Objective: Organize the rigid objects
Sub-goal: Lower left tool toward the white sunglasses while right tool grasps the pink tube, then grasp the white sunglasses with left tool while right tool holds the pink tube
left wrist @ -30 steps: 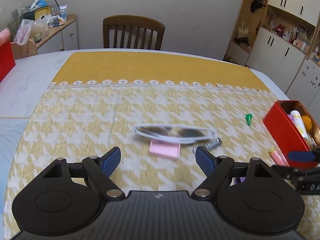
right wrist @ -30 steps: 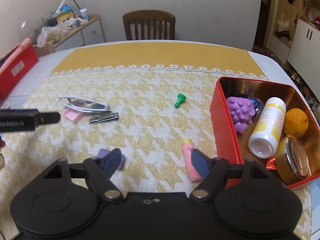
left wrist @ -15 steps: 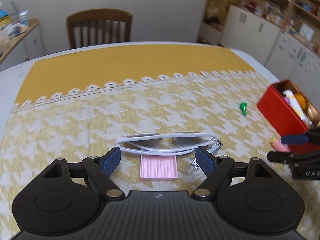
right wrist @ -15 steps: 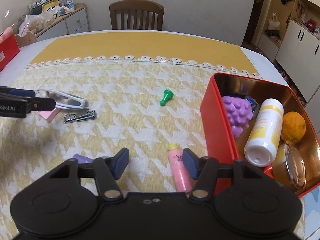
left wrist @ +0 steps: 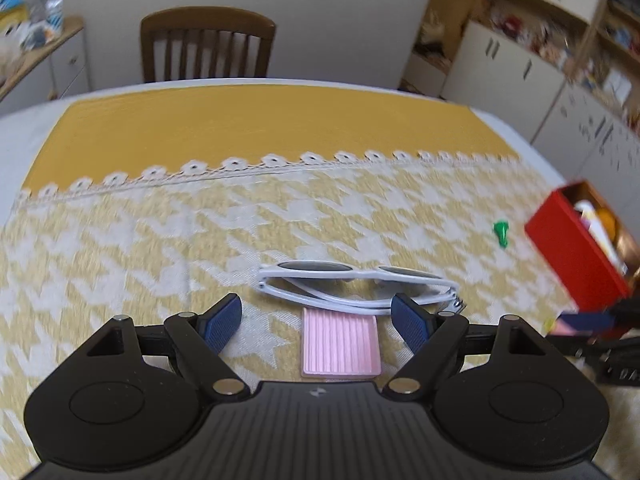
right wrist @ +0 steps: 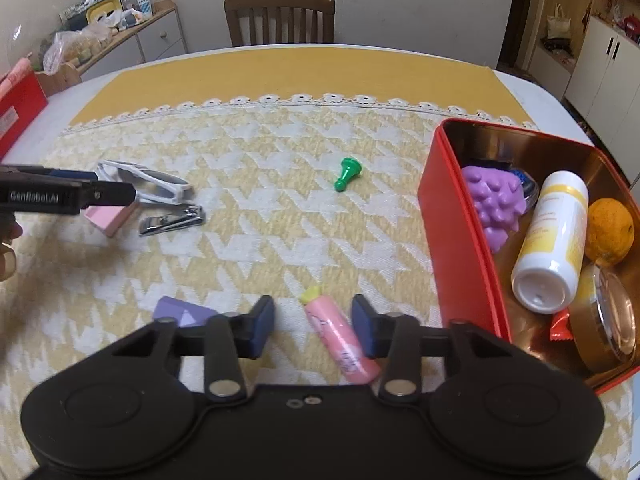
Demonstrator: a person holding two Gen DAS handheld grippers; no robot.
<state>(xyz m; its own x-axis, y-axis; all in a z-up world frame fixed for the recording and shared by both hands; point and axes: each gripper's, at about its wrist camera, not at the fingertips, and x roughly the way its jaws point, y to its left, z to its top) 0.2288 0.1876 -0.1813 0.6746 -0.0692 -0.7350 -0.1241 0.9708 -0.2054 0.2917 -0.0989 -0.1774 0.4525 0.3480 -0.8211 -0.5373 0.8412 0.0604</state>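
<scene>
The pink tube [right wrist: 342, 338] lies on the table [right wrist: 280, 240] just beside the red box [right wrist: 452, 240], between the closing jaws of the right tool [right wrist: 313, 325], whose pads look not yet pressed on it. Judging by the box, sorting is partway: a purple toy [right wrist: 494, 204], white bottle [right wrist: 550, 240] and orange [right wrist: 610, 232] are inside. Sunglasses [left wrist: 352, 286], pink card [left wrist: 340, 342], nail clipper [right wrist: 172, 220], green pawn [right wrist: 346, 174] and purple block [right wrist: 180, 312] remain out. The left tool [left wrist: 316, 322], jaws apart and empty, hangs over the card. Its side reads "GenRobot.AI"

wall: plain pale | chair [right wrist: 280, 16]: wooden, behind table | cabinets [left wrist: 520, 64]: white, right | sideboard [right wrist: 152, 40]: cluttered, left
</scene>
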